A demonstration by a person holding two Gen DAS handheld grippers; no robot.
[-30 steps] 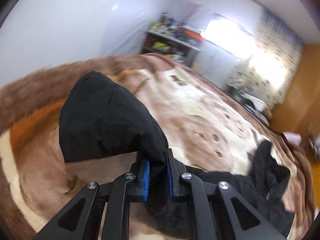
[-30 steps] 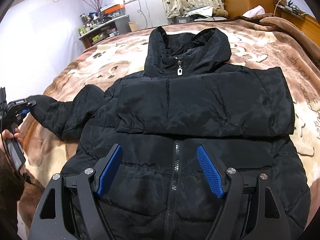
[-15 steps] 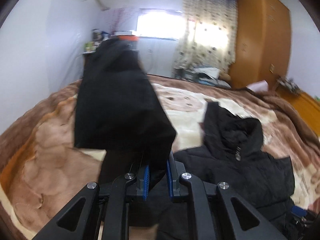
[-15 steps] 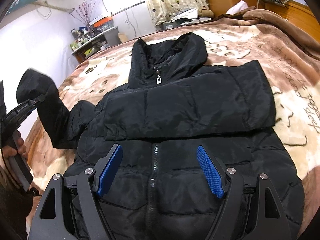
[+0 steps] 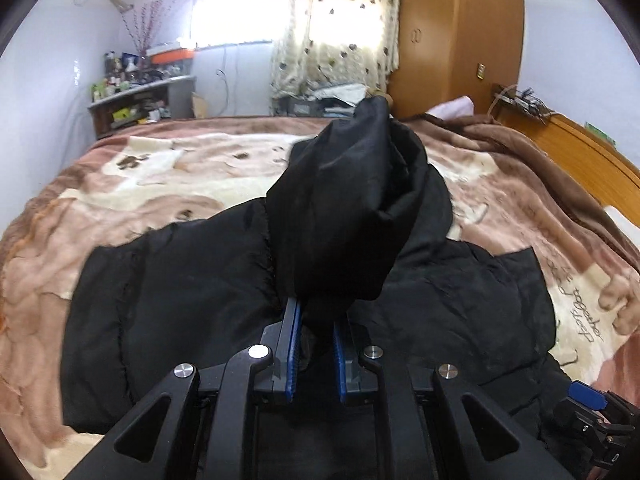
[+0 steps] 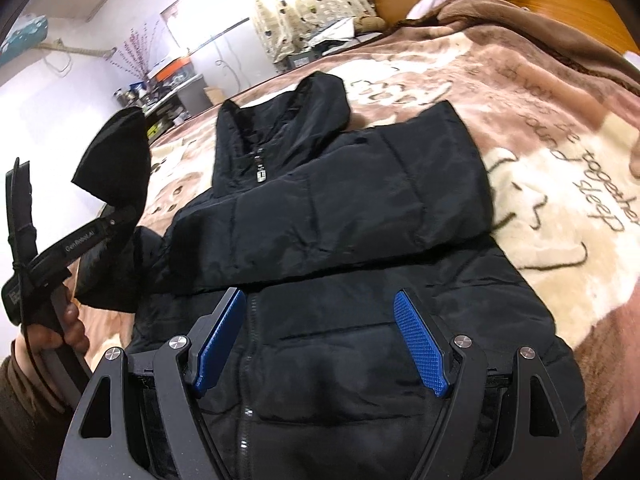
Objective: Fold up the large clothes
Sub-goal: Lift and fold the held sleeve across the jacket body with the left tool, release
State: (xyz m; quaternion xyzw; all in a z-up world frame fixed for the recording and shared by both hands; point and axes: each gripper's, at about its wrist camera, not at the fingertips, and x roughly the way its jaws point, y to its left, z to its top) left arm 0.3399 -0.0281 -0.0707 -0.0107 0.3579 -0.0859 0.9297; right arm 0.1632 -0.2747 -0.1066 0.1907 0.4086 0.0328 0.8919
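A black hooded puffer jacket (image 6: 340, 208) lies face up on the bed, zip closed, with one sleeve folded flat across its chest. My left gripper (image 5: 314, 320) is shut on the cuff of the other sleeve (image 5: 352, 216) and holds it lifted above the jacket body (image 5: 172, 280). In the right wrist view the left gripper (image 6: 120, 216) is at the left edge with the raised sleeve (image 6: 116, 160) standing up from it, held by a hand (image 6: 60, 332). My right gripper (image 6: 320, 320) hovers open over the jacket's lower front, nothing between its blue pads (image 6: 420, 344).
The jacket rests on a brown and cream plush blanket (image 6: 560, 168) covering a wide bed. A cluttered shelf (image 5: 140, 96) stands at the far left wall, a curtained window (image 5: 332, 28) and an orange wardrobe (image 5: 460, 32) behind, a wooden headboard (image 5: 580, 148) at the right.
My left gripper has swung the sleeve up off the blanket at the jacket's left side and carried it rightward over the jacket body. The right gripper shifted a little and stayed open.
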